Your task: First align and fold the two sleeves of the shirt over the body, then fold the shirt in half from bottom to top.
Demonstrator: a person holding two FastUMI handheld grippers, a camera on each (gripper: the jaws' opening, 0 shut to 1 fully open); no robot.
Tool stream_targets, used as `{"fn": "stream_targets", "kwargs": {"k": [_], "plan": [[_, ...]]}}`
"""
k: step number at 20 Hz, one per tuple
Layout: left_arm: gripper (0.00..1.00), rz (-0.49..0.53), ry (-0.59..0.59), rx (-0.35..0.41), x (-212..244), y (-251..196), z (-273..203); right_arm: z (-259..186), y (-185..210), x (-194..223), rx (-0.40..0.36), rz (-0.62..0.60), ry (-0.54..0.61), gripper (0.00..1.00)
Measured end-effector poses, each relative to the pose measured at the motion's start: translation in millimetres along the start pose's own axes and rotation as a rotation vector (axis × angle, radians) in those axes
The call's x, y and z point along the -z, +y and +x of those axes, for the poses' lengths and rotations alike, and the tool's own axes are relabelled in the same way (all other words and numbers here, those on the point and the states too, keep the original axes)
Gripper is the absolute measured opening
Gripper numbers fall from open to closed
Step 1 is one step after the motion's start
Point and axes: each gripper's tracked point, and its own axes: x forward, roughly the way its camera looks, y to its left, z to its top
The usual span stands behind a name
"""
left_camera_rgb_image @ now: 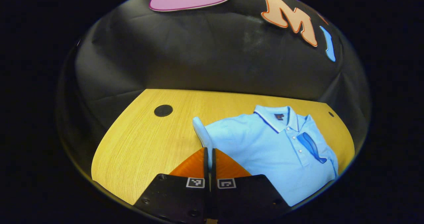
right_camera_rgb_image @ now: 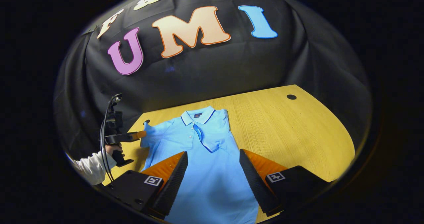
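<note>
Polo shirt (right_camera_rgb_image: 202, 157) lies flat on the table (right_camera_rgb_image: 291, 131), right sleeve (right_camera_rgb_image: 207, 141) folded over; left gripper (left_camera_rgb_image: 209, 157) (jaws pinching the left sleeve (left_camera_rgb_image: 202, 131)) should carry it across evenly, right gripper (right_camera_rgb_image: 213, 171) wide open.

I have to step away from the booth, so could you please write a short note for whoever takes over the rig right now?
Left gripper: shut on the shirt's left sleeve, lifted off the table; it also shows at the left of the right gripper view.
Right gripper: open, hovering over the lower body of the shirt, holding nothing.
Done: the right sleeve already lies folded over the chest.
Left: bring the left sleeve over the body, then fold the shirt from bottom to top.
</note>
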Motion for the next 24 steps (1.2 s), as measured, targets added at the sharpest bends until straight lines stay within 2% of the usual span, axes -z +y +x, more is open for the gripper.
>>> {"fn": "stream_targets", "kwargs": {"k": [3,7,11,13,14,17,18,24], "plan": [[0.00,0.026,-0.008,0.063,-11.5,-47.9,-3.4,-0.8,-1.9,-1.3,-0.018,0.011,0.003,0.98],[0.00,0.077,0.029,0.141,-2.8,-117.2,3.7,0.8,-17.1,0.3,-0.016,0.009,0.010,0.98],[0.00,0.122,0.075,0.154,15.5,-166.0,14.0,2.7,-31.2,1.9,-0.024,0.025,0.020,0.98],[0.11,0.113,0.093,0.154,24.3,-180.4,14.6,0.8,-38.7,1.4,-0.034,0.020,0.020,0.98],[0.28,0.099,0.100,0.151,25.6,-186.2,8.8,0.9,-42.8,2.9,-0.041,0.017,0.026,0.98],[0.88,0.059,0.073,0.127,22.1,-190.7,-3.7,-0.9,-51.4,5.6,-0.063,0.008,0.033,0.98],[0.98,0.046,0.059,0.123,20.3,-190.4,-11.3,-2.3,-53.4,6.4,-0.072,-0.001,0.031,0.98],[0.96,0.041,-0.019,0.037,27.6,-157.2,-92.9,-22.0,-50.8,30.8,-0.127,-0.118,0.031,0.98]]}}
